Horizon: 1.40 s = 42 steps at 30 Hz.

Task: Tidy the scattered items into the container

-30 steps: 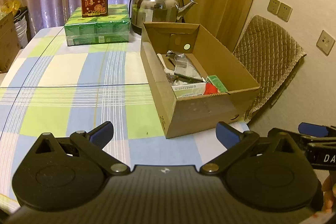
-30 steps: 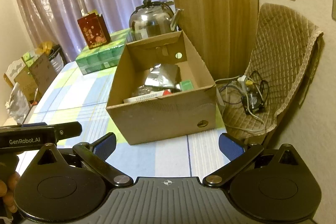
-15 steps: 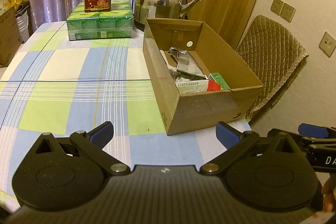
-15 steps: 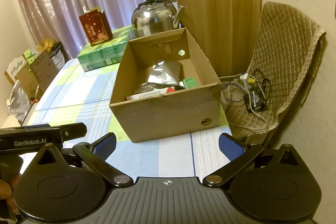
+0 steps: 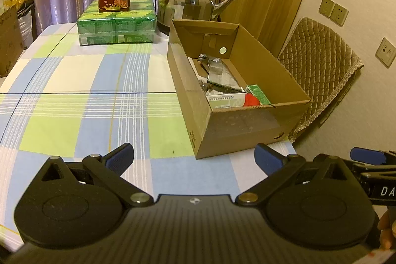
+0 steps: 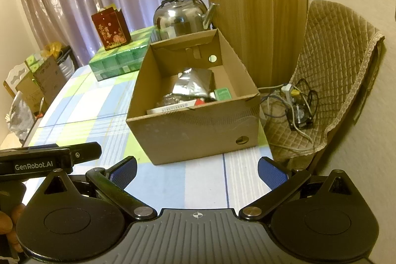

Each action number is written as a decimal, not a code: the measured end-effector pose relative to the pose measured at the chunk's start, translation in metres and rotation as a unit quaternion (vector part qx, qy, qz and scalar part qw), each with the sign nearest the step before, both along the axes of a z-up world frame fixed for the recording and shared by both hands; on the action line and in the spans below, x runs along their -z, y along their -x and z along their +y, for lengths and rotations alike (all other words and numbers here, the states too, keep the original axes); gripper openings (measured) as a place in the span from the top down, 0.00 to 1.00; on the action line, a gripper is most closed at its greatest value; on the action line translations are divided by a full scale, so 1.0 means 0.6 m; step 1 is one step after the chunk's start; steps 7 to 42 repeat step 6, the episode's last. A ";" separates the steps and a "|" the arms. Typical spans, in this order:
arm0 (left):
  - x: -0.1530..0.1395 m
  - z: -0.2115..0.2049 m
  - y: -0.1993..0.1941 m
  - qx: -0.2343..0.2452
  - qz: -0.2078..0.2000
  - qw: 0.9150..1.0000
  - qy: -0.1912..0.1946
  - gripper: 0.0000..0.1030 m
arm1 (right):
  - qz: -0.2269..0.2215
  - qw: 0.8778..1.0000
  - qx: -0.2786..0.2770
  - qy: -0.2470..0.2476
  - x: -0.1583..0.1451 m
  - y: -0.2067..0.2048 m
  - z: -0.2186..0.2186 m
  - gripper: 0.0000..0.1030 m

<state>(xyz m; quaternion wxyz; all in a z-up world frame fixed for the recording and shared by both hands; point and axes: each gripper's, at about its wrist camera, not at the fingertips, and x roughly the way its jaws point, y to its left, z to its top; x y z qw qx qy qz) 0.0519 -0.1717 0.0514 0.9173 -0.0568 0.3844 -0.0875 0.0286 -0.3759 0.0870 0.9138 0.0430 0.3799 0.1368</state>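
**Both tools empty, box already loaded**

My left tool (image 5: 194,156) and right tool (image 6: 197,171) both hang wide and empty over the near edge of the checked surface (image 5: 74,95). Just beyond them sits the cardboard box (image 6: 195,130), toward the right side. Inside lie a silver foil pouch (image 6: 194,84), a flat white carton (image 6: 173,107) and a small green packet (image 6: 223,93). I judge these light; the pouch soft and slippery, best pinched at an edge, the carton stiff, taken across its narrow sides
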 end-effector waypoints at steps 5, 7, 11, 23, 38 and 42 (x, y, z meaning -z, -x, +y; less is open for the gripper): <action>0.001 0.002 0.001 0.003 -0.003 1.000 0.004 0.01 | 0.001 1.000 0.001 0.004 0.003 0.000 0.001 0.02; 0.001 0.002 0.000 0.004 -0.003 1.000 0.005 0.01 | 0.001 1.000 0.001 0.005 0.004 0.000 0.001 0.02; 0.001 0.002 0.000 0.004 -0.003 1.000 0.005 0.01 | 0.001 1.000 0.001 0.005 0.004 0.000 0.001 0.02; 0.001 0.002 0.000 0.004 -0.003 1.000 0.005 0.01 | 0.001 1.000 0.001 0.005 0.004 0.000 0.001 0.02; 0.001 0.002 0.000 0.004 -0.003 1.000 0.005 0.01 | 0.001 1.000 0.001 0.005 0.004 0.000 0.001 0.02; 0.001 0.002 0.000 0.004 -0.003 1.000 0.005 0.01 | 0.001 1.000 0.001 0.005 0.004 0.000 0.001 0.02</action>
